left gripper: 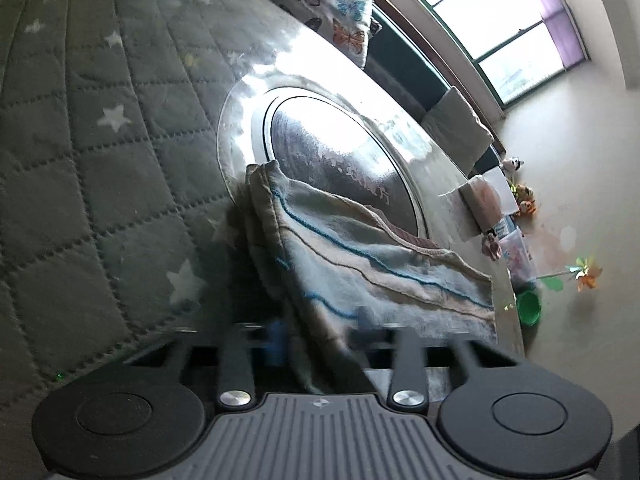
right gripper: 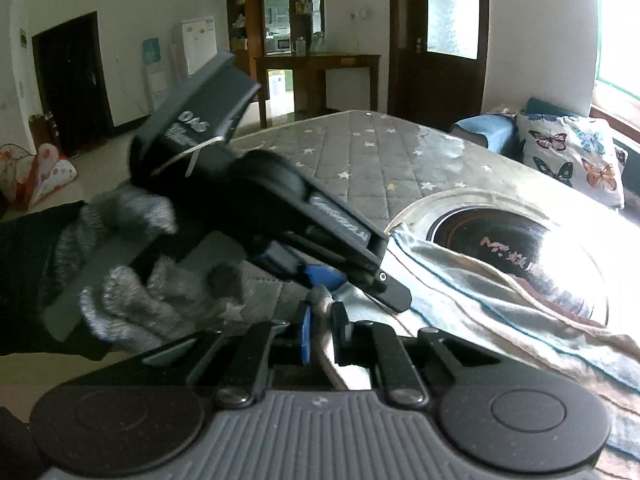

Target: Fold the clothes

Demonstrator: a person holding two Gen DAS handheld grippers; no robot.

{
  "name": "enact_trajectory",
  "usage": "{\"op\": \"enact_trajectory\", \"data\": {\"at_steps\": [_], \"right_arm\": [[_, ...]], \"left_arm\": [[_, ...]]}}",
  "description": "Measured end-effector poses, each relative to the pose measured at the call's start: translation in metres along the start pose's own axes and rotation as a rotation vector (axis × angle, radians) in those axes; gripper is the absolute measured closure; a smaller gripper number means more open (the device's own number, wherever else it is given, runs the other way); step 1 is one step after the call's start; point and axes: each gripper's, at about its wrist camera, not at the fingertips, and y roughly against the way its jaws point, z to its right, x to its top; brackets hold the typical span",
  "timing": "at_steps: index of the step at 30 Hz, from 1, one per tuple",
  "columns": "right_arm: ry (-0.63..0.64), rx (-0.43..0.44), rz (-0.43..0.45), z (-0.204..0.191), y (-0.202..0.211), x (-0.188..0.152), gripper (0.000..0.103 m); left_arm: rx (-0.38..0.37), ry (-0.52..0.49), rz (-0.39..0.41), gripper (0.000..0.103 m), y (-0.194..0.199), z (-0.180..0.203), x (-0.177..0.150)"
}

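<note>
The right tool (right gripper: 322,330) sits at the bottom centre of its own view, fingers pressed together on a bunched edge of the cloth (right gripper: 500,300), so that corner is pinned and can be carried over. Just above it, the left tool (right gripper: 320,276) comes in from the left of the frame, held by a grey-gloved hand (right gripper: 132,264), and its blue-padded tip looks to be nipping the same edge right beside the other one. In the left wrist view the left tool (left gripper: 320,332) is blurry at the bottom centre, but the cloth (left gripper: 360,256) runs down between its fingers, so I'd say it's pinching it too. Holding two neighbouring points like this probably keeps the edge taut for a clean fold. The cloth itself, pale with blue and brown wavy stripes, spreads from the tools toward the middle and right, draped partly over a shiny round metal plate (left gripper: 332,148) set in the worktop (left gripper: 100,140), which has a grey quilted star cover. A butterfly pillow (right gripper: 576,156) sits at the right edge, well apart.
</note>
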Motion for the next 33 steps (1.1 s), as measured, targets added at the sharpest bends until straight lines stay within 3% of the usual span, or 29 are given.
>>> {"op": "enact_trajectory", "data": {"at_steps": [1,2,6,12,19,23,26,31,33], "right_arm": [[-0.003,0.002,0.000,0.000,0.000,-0.002,0.091],[-0.009,0.003,0.001,0.001,0.000,-0.003,0.087],[-0.060,-0.013,0.013,0.017,0.014,-0.011,0.085],[-0.156,-0.212,-0.014,0.076,0.019,-0.024,0.084],[-0.226,-0.400,-0.067,0.132,-0.014,-0.036,0.084],[-0.229,-0.409,-0.068,0.144,-0.024,-0.040,0.084],[-0.219,-0.414,-0.061,0.142,-0.022,-0.043,0.075],[-0.231,-0.370,-0.060,0.130,-0.008,-0.056,0.072],[-0.220,-0.357,-0.061,0.121,0.001,-0.064,0.066]], "left_arm": [[0.001,0.005,0.003,0.089,-0.001,0.000,0.000],[0.004,0.004,0.008,0.089,0.000,0.000,0.000],[0.016,-0.018,0.023,0.091,0.004,0.003,0.000],[0.022,-0.049,0.041,0.091,0.008,0.014,0.002],[0.012,-0.078,0.064,0.092,0.018,0.035,0.005],[0.007,-0.090,0.070,0.093,0.023,0.051,0.009],[0.003,-0.104,0.074,0.093,0.027,0.068,0.014],[0.005,-0.157,0.076,0.093,0.025,0.110,0.018],[0.008,-0.183,0.071,0.093,0.020,0.129,0.019]]}}
